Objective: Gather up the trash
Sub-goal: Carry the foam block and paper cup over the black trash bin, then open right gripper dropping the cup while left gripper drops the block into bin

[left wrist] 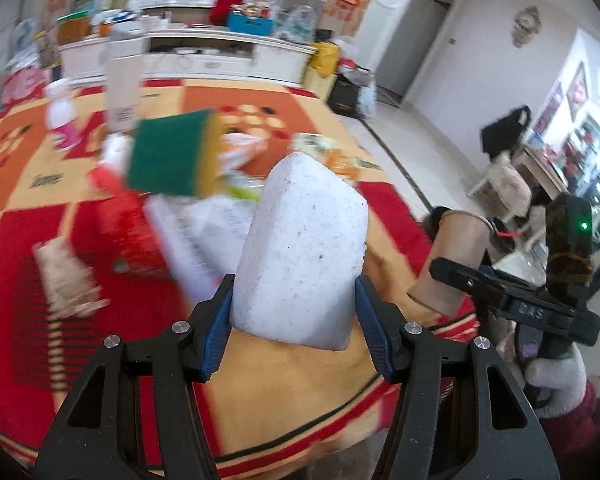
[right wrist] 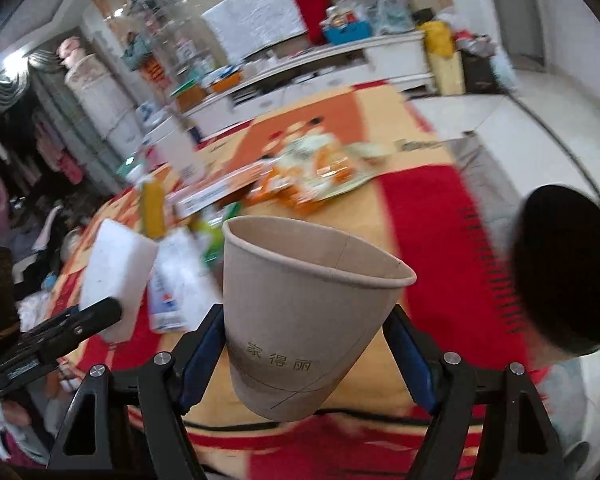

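Left wrist view: the left gripper tilts downward over the worktop, its blue-padded fingers clenched on the lower sides of a white foam block, which stands up between them and clear of the cloth. To the right in this view the right gripper hangs beside it, carrying a brown paper cup, with a person's pale sleeve below it.

In the right wrist view, the right gripper also angles down, and its fingers grasp the paper cup by its lower body; the cup leans, its open mouth turned up and away from the camera. The left gripper with the foam block shows at the left edge.

The worktop is covered with a cloth of red, orange and pale yellow squares. Litter lies across it, much of it blurred: a green and yellow scouring sponge, white papers, a red packet, a tall white carton, a pink and white bottle and an orange-printed wrapper. A dark round shape sits at the right edge of the right wrist view; what it is I cannot tell. Beyond stands a long white cabinet crowded with bags and boxes, on a pale tiled floor.

The foam block is speckled with small dark flecks and rounded at its corners. The cup is plain tan with a rolled rim and dark printed characters near its base.
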Demonstrator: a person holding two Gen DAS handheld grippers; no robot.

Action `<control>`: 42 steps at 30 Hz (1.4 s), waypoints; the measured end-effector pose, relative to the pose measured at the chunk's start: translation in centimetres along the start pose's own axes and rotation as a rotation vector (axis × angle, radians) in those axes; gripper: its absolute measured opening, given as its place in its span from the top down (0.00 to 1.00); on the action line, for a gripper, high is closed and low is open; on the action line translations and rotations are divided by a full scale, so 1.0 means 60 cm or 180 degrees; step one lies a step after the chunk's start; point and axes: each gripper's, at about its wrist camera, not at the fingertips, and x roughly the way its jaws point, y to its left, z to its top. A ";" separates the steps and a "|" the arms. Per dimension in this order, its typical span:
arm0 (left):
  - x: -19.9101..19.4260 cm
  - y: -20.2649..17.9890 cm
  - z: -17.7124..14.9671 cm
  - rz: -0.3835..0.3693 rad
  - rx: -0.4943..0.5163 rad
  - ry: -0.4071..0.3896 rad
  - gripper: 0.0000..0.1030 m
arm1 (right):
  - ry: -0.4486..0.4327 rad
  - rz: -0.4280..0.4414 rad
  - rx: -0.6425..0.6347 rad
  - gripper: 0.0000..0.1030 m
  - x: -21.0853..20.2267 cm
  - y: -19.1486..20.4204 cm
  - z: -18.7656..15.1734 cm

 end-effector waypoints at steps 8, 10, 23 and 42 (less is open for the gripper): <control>0.105 -0.129 0.043 -0.0307 0.0270 0.0265 0.45 | -0.0183 -0.0572 0.0186 0.25 -0.056 -0.126 0.027; 0.123 -0.158 0.051 -0.0373 0.0332 0.0291 0.45 | -0.0215 -0.0667 0.0263 0.25 -0.065 -0.160 0.033; 0.279 -0.316 0.091 -0.0742 0.0476 0.0651 0.44 | -0.0311 -0.1210 0.0731 0.25 -0.095 -0.335 0.061; 0.315 -0.332 0.087 -0.0834 0.0476 0.0752 0.32 | -0.0173 -0.1058 0.0891 0.25 -0.078 -0.370 0.039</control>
